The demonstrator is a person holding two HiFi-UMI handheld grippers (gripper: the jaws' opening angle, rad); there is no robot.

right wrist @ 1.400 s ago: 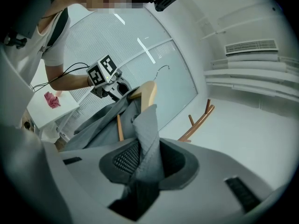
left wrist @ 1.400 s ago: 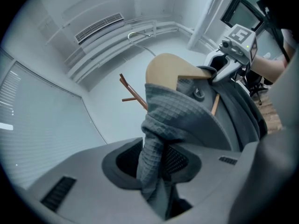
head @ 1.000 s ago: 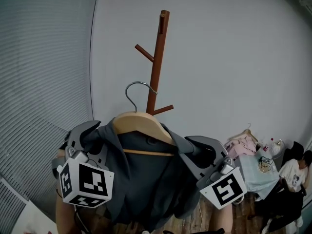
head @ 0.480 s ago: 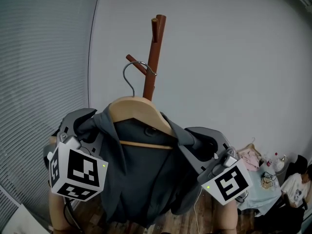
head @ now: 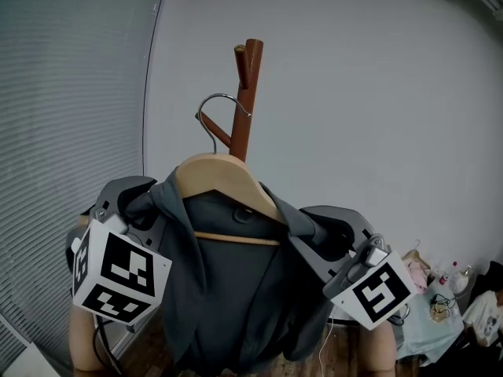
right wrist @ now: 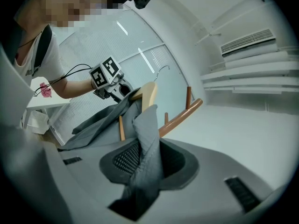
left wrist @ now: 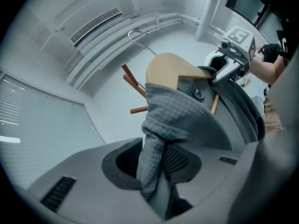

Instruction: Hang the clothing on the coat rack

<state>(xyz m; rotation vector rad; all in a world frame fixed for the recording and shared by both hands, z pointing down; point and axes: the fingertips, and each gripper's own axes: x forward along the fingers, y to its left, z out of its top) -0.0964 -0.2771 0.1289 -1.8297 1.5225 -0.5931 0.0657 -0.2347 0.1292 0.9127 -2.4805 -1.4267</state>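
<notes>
The grey shirt (head: 228,297) hangs soft and limp on a wooden hanger (head: 216,181), held up just in front of the coat rack (head: 246,108); its wire hook (head: 211,110) is near a peg. The left gripper (left wrist: 156,162) and right gripper (right wrist: 140,160) each have their fingers pinched on a shoulder fold. The cloth looks light and apt to slide, so the shoulders over the stiff hanger ends seem the safest hold.

Grey left hand-held gripper (head: 140,200), right hand-held gripper (head: 321,232); black-white marker cubes (head: 118,272).
</notes>
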